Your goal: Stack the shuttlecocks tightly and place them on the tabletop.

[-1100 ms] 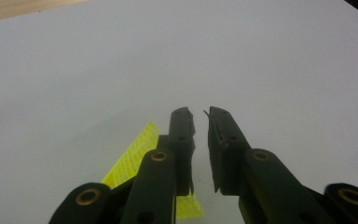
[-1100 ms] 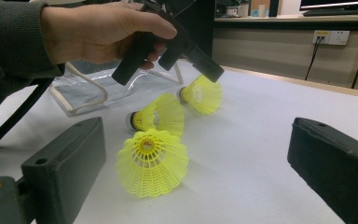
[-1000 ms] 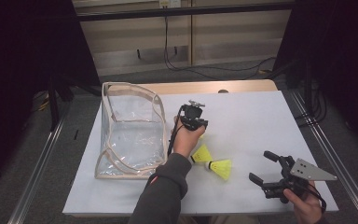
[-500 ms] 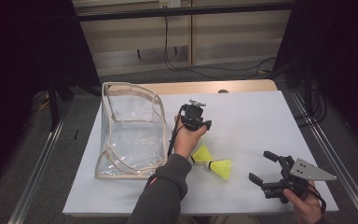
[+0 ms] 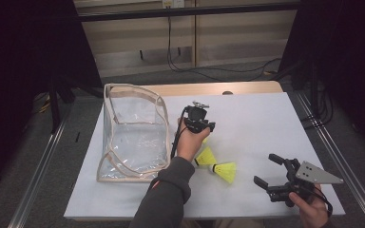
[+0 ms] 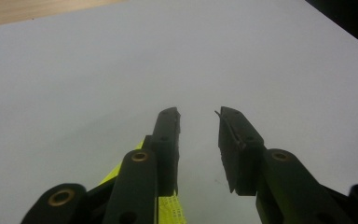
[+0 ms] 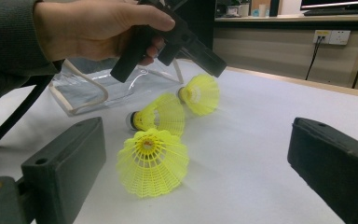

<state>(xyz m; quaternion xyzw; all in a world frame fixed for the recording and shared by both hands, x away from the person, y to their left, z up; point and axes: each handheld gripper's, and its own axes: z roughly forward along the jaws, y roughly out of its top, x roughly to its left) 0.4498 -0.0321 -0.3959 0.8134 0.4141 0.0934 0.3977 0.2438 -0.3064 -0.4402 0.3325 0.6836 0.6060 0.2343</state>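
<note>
Now the left claw point(image 5: 208, 127) hovers over the middle of the tabletop point(image 5: 266, 123), jaws parted a little with nothing between them, right above the farthest shuttlecock point(image 7: 199, 94). Two more yellow shuttlecocks point(image 5: 205, 156) point(image 5: 225, 171) lie just toward the near edge, touching or nearly so. Likely plan: bag them. Best to drop straight down and pinch the cork end or the firm skirt rim, gently, since the mesh skirt would crush. The right claw point(image 5: 272, 171) waits near the near right corner, jaws spread wide, holding nothing. As for the clear bag point(image 5: 133, 133) at the left edge, mouth open, it looks empty so far
</note>
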